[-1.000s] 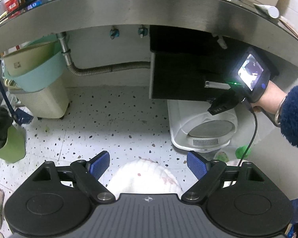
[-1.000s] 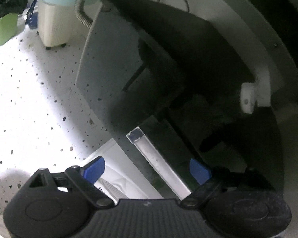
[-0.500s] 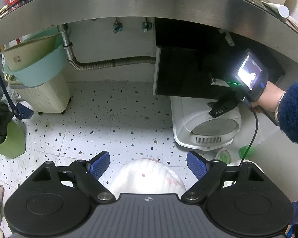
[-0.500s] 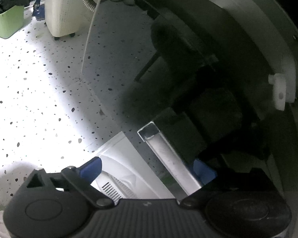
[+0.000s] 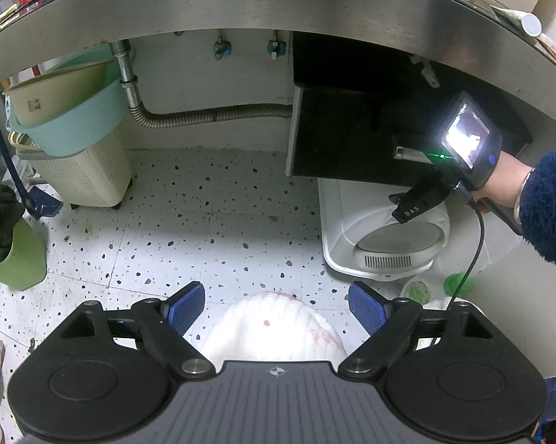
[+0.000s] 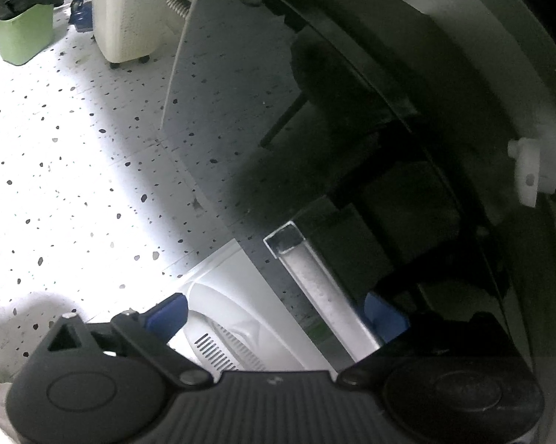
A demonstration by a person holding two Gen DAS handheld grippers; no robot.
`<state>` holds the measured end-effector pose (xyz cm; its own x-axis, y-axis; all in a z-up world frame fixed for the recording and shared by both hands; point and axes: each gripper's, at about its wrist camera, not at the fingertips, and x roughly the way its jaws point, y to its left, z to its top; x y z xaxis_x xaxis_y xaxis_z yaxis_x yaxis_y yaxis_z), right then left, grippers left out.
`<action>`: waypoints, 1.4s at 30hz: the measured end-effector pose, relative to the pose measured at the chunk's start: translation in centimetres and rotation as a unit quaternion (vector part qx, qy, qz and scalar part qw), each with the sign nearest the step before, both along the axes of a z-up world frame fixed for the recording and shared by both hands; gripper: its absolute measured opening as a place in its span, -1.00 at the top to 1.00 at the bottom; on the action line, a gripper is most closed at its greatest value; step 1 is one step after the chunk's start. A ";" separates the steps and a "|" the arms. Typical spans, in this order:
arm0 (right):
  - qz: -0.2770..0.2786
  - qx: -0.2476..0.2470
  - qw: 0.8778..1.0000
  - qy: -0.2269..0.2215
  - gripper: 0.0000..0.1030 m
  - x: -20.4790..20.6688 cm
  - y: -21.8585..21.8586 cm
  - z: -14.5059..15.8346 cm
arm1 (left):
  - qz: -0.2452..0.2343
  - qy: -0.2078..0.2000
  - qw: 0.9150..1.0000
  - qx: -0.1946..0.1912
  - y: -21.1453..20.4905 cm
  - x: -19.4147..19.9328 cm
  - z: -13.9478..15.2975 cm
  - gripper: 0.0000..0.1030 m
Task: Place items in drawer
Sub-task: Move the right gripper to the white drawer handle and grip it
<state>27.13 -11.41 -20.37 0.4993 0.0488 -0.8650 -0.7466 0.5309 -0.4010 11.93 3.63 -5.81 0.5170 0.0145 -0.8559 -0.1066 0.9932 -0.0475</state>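
Note:
Under the steel counter sits the black drawer, its silver bar handle toward the right. In the left wrist view a hand in a blue fuzzy sleeve holds my right gripper just below that handle. In the right wrist view the handle runs between the blue pads, close to the right pad, and neither pad presses on it. My right gripper has its jaws opening. My left gripper hangs open over the speckled floor, with a white fluffy thing below it and nothing gripped.
A white appliance with a round metal plate stands on the floor under the drawer. At the left are a cream basket with a teal basin and a green bin with a black bag. A corrugated pipe runs along the wall.
In the right wrist view the handle has drifted a little to the right and the pads stand slightly wider apart. The left gripper has stayed open in place.

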 end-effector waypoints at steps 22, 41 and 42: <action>0.014 0.002 1.000 0.011 -1.00 -1.1 -0.5 0.8 | -0.008 0.001 1.000 -0.002 -0.7 -0.2 0.0 -0.65; 0.014 0.013 1.000 0.011 -1.00 -3.1 -1.4 1.0 | -0.010 -0.001 1.000 -0.007 -1.0 -0.5 0.3 -0.65; 0.017 0.014 1.000 0.012 -1.00 -3.5 -1.5 0.9 | -0.010 -0.001 1.000 -0.007 -1.1 -0.5 0.3 -0.65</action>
<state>23.60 -12.93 -19.44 0.4763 0.0903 -0.8746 -0.7739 0.5152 -0.3683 11.46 2.58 -5.50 0.5192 -0.0083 -0.8546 -0.0860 0.9944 -0.0619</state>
